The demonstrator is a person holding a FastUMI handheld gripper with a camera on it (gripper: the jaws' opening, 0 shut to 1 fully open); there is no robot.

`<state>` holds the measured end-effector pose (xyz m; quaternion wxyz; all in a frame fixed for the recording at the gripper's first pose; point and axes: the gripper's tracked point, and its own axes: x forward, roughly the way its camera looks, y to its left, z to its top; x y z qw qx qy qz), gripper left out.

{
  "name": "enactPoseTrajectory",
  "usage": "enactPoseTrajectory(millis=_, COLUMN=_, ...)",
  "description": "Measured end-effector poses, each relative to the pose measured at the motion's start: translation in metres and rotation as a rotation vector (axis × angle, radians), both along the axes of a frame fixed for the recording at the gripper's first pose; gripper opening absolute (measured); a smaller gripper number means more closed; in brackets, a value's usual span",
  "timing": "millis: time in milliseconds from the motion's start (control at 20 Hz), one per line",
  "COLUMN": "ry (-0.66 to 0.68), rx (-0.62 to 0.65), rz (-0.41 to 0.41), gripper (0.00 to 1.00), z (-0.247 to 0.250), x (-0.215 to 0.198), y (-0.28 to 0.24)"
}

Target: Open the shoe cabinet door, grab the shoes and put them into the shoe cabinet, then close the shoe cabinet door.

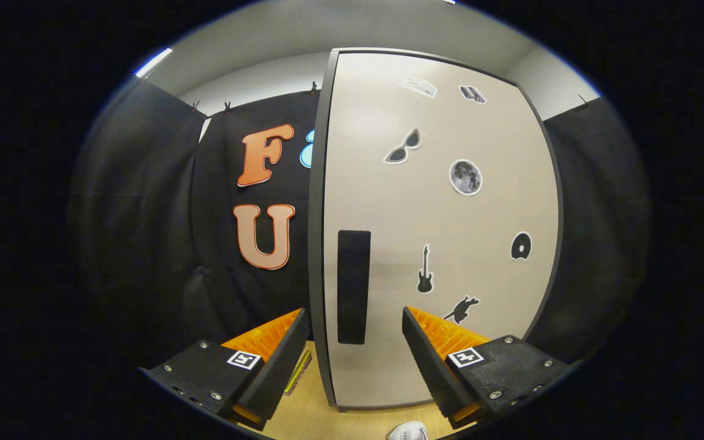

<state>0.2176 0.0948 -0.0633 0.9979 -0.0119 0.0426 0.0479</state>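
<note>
**Open gripper faces the shut cabinet door**

The gripper [352, 342] is held up in front of the shoe cabinet [437, 232]. Its two fingers are spread wide apart, and nothing is held between them. The left finger [269, 357] and the right finger [434, 360] are black on the outside, with orange ridged parts behind them. Each one has a small black and white square tag on top.

The cabinet door [486, 269] stands just ahead of the fingers. It is light grey with a dark frame, and it looks shut. A tall black handle [353, 287] sits on the door near its left edge. The handle is right ahead of the gap between the two fingers, and its lower end shows between the fingertips. The fingers do not touch it.

There are stickers on the door beyond the right finger: sunglasses [403, 148], a moon [465, 177], a guitar [425, 271] and a few more.

The cabinet stands on a light wooden floor [309, 412]. Below the fingers, close to the right one, a bit of something white [408, 432] peeks in. It may be a shoe, but too little of it shows to be sure.
</note>
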Motion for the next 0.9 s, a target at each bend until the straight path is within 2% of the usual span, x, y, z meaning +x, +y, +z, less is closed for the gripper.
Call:
enactPoseTrajectory(millis=450, ry=-0.011, rx=-0.022, rz=-0.014, gripper=0.93, z=-0.002, x=0.038, y=0.008)
enactPoseTrajectory(millis=550, ry=-0.005, rx=-0.033, rz=-0.017, gripper=0.83, z=-0.003, x=0.044, y=0.011)
enactPoseTrajectory(millis=600, ry=0.003, rx=-0.037, rz=-0.016, gripper=0.69, z=-0.005, x=0.046, y=0.013)
enactPoseTrajectory(millis=800, ry=-0.009, rx=-0.049, rz=-0.042, gripper=0.4, z=-0.007, x=0.049, y=0.01)
enactPoseTrajectory(millis=900, ry=-0.009, rx=-0.035, rz=-0.034, gripper=0.38, z=-0.007, x=0.048, y=0.011)
